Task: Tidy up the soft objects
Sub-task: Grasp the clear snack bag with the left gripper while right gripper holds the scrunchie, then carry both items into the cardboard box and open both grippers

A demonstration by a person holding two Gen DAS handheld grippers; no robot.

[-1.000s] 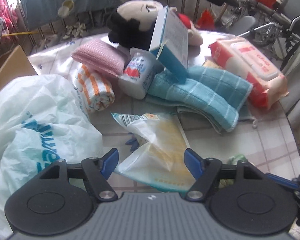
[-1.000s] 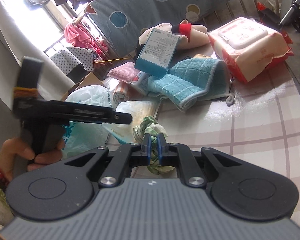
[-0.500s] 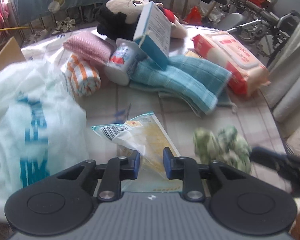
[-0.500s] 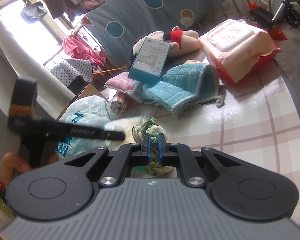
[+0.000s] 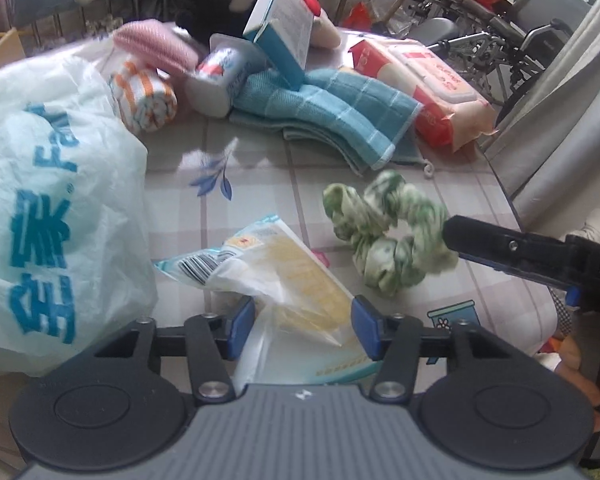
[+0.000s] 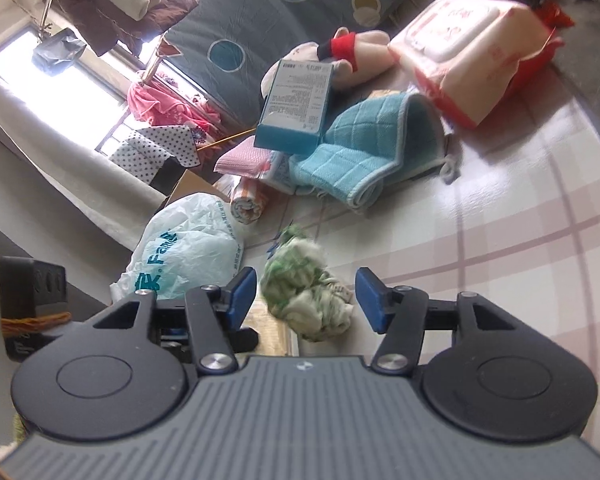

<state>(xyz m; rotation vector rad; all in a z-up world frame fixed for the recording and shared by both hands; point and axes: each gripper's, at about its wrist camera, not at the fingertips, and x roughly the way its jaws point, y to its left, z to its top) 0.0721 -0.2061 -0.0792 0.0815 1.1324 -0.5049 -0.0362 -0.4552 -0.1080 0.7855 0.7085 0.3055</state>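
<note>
The right gripper (image 6: 306, 300) has just been opening; its jaws stand apart with the green scrunchie (image 6: 306, 298) lying loose between them on the checked table (image 6: 520, 208). The left gripper (image 5: 303, 326) has also just been opening, jaws apart around a clear yellow packet (image 5: 284, 276), with a white plastic bag (image 5: 48, 196) just beside it.

Right gripper (image 6: 306, 294) jaws have just opened, releasing the green scrunchie (image 6: 306, 300)
</note>
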